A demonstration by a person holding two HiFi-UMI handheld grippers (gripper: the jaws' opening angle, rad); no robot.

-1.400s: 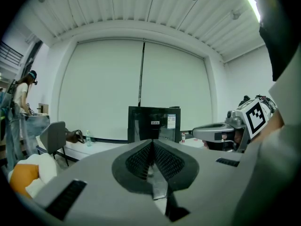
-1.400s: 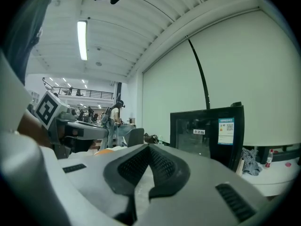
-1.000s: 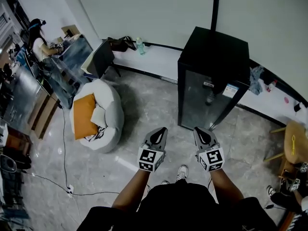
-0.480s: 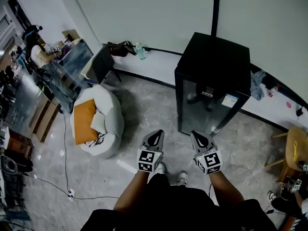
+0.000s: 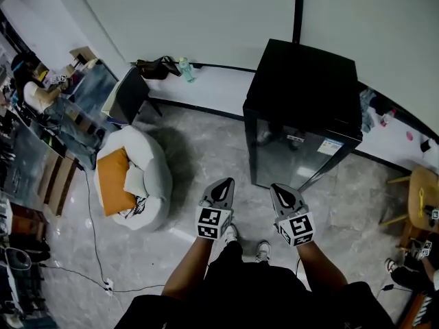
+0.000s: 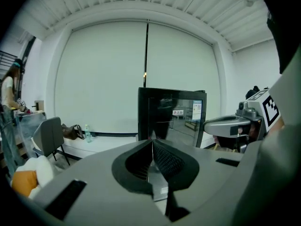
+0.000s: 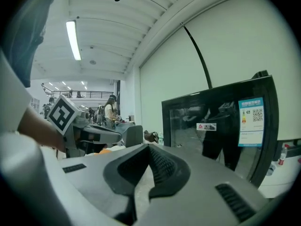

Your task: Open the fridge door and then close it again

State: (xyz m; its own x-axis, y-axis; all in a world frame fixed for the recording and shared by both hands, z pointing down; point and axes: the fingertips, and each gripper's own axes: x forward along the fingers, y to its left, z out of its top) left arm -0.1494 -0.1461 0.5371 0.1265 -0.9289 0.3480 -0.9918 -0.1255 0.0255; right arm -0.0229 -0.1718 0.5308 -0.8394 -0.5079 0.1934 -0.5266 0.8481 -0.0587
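Note:
A small black fridge [image 5: 305, 94] with a glass door [image 5: 295, 157] stands against the white wall; its door is closed. The same fridge [image 6: 171, 114] shows straight ahead in the left gripper view, and at the right as the fridge [image 7: 221, 126] in the right gripper view. My left gripper [image 5: 222, 189] and right gripper [image 5: 285, 194] hang side by side a short way in front of the door, apart from it. Both are shut with nothing between the jaws. The left gripper [image 6: 151, 145] has its pads meeting, and so does the right gripper [image 7: 148, 152].
A white beanbag [image 5: 140, 177] with an orange cushion [image 5: 113, 182] lies on the floor at left. A dark chair [image 5: 130, 94] and a desk with a seated person [image 5: 31, 91] are farther left. A wooden stool [image 5: 420, 201] stands at right. Cables [image 5: 92, 252] run across the floor.
Both grippers and the person have come closer to the fridge, which now sits nearer in the head view. Jaws stay shut.

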